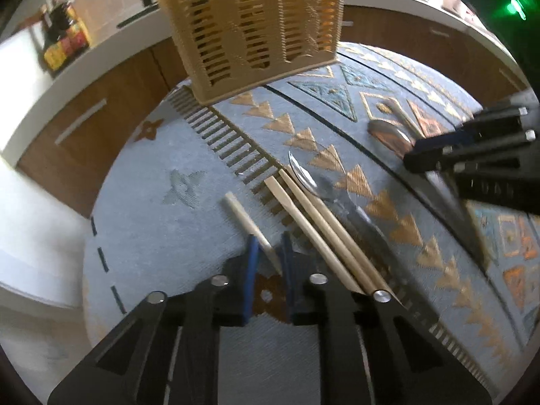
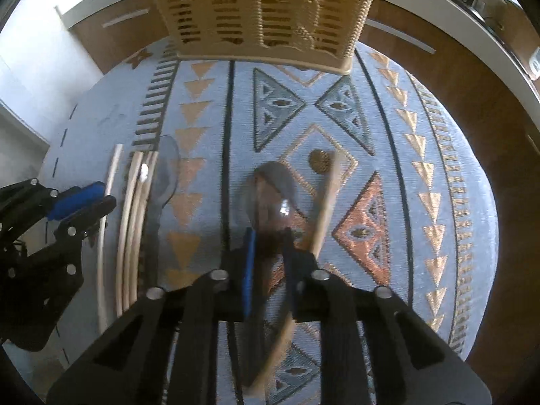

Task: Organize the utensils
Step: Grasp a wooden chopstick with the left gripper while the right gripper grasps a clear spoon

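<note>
A tan slatted utensil basket [image 1: 251, 23] stands at the far side of the patterned mat [image 1: 162, 209]; it also shows in the right wrist view [image 2: 266, 10]. My left gripper [image 1: 269, 263] is open, its fingers on either side of the tip of a lone chopstick [image 1: 248, 222]. Two more chopsticks [image 1: 320, 229] and a metal spoon [image 1: 303, 175] lie just right of it. My right gripper [image 2: 268, 246] is open around a metal spoon [image 2: 273, 195], with a chopstick [image 2: 325, 202] crossing by its right finger. The right gripper shows in the left wrist view [image 1: 438, 158].
A white counter edge [image 1: 84, 64] and brown wooden cabinet fronts [image 1: 101, 111] curve around the mat. Bottles [image 1: 64, 37] stand on the counter at the left. The left gripper shows at the left of the right wrist view [image 2: 84, 202].
</note>
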